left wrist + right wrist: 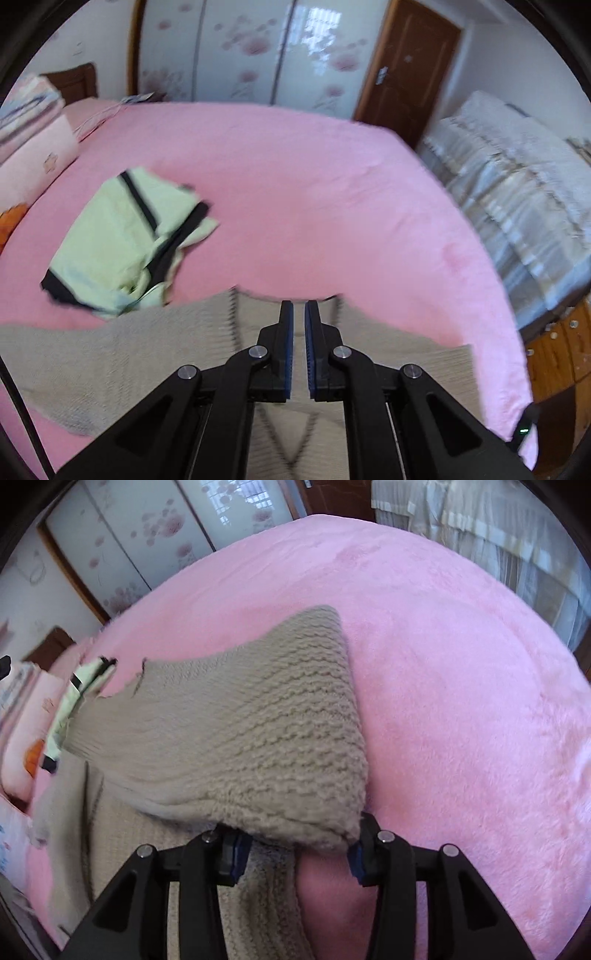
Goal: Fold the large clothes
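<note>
A beige knit sweater [110,362] lies spread on the pink bed [295,184]. My left gripper [299,314] hovers over the sweater's upper part, its jaws nearly together with a thin gap and nothing between them. In the right wrist view a thick knit sleeve [258,720] of the same sweater is folded over the body and drapes across my right gripper [295,845]. Its jaws stand wide apart, with the sleeve's fold lying over them and hiding the fingertips.
A folded pale green garment with black trim [125,236] lies on the bed to the left, and shows in the right wrist view [74,694]. Pink pillows [33,155] and stacked bedding sit at far left. A wardrobe [240,51], door [406,74] and covered sofa [517,192] stand beyond.
</note>
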A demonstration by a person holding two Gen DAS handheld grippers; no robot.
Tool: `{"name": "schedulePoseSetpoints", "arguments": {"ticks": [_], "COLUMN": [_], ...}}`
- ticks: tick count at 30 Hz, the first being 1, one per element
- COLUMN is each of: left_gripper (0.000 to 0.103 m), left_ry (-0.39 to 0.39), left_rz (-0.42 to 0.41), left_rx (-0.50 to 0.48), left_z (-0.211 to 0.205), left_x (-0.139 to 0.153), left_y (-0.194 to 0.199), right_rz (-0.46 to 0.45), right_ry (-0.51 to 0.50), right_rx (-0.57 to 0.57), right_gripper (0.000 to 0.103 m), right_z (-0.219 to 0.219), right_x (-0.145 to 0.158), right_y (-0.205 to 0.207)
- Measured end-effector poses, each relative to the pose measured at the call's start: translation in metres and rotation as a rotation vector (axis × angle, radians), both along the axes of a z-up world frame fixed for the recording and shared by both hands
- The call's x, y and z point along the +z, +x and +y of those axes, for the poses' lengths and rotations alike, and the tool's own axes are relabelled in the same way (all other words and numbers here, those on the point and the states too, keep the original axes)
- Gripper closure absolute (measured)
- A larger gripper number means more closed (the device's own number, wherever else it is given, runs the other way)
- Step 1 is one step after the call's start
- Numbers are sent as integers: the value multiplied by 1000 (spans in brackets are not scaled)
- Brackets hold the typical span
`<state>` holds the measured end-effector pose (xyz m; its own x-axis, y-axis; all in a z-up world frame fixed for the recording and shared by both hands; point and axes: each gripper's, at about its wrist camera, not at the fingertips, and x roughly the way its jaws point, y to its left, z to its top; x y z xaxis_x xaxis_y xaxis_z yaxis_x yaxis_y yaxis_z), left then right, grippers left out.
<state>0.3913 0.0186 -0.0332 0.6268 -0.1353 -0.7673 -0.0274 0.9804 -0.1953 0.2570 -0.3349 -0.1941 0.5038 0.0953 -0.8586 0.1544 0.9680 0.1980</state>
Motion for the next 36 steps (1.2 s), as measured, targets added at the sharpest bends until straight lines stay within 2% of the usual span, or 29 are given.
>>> {"name": "schedulePoseSetpoints", "arguments": {"ticks": [1, 2, 4, 7, 8, 12, 13, 15, 23, 25, 26, 27, 28, 29, 30, 32, 36], "left_gripper": [99, 99, 99, 95, 93, 62, 54, 46, 43, 27, 24, 24, 35, 55, 92, 92, 93], "left_ry": [-2, -28, -80, -189, -225, -324, -328, -330, -302, -312, -319, -309, -284, -268, -234, -204, -251], "left_rz": [40, 114, 212, 302, 307, 286, 282, 272, 358, 357, 355, 355, 350, 345, 349, 333, 126], "left_rx": [13, 17, 15, -8, -22, -106, -117, -139, -133, -148, -154, -149, -146, -150, -154, -138, -119], "left_z": [9, 22, 33, 39, 37, 24, 20, 11, -7, -15, -17, -23, -28, -32, -40, -46, -43], "left_x": [-17, -42, -82, -122, -128, -136, -137, -142, -191, -196, -196, -195, -192, -190, -187, -176, -115], "left_y": [3, 7, 6, 2, 0, 1, -1, 0, 20, 22, 22, 22, 22, 21, 20, 17, 1], "right_rz": [4, 11, 11, 14, 15, 20, 19, 17, 12, 12, 11, 10, 9, 7, 6, 2, -5], "right_ry": [-18, -36, -44, -56, -59, -70, -70, -72, -68, -64, -64, -63, -61, -57, -53, -40, -17], "right_rx": [2, 5, 11, 24, 27, 36, 35, 30, 24, 25, 26, 26, 24, 21, 17, 11, 5], "right_gripper": [59, 59, 59, 59, 59, 59, 59, 59, 59, 59, 59, 59, 59, 59, 59, 59, 59], "right_z": [1, 4, 6, 8, 9, 6, 6, 8, 7, 7, 7, 7, 6, 6, 5, 4, 2], "right_x": [-1, -2, -3, -2, -2, -2, -3, -4, -7, -7, -7, -8, -8, -9, -9, -9, -8], "right_y": [0, 0, -3, -6, -9, -7, -8, -8, -7, -7, -7, -7, -7, -8, -8, -9, -10]}}
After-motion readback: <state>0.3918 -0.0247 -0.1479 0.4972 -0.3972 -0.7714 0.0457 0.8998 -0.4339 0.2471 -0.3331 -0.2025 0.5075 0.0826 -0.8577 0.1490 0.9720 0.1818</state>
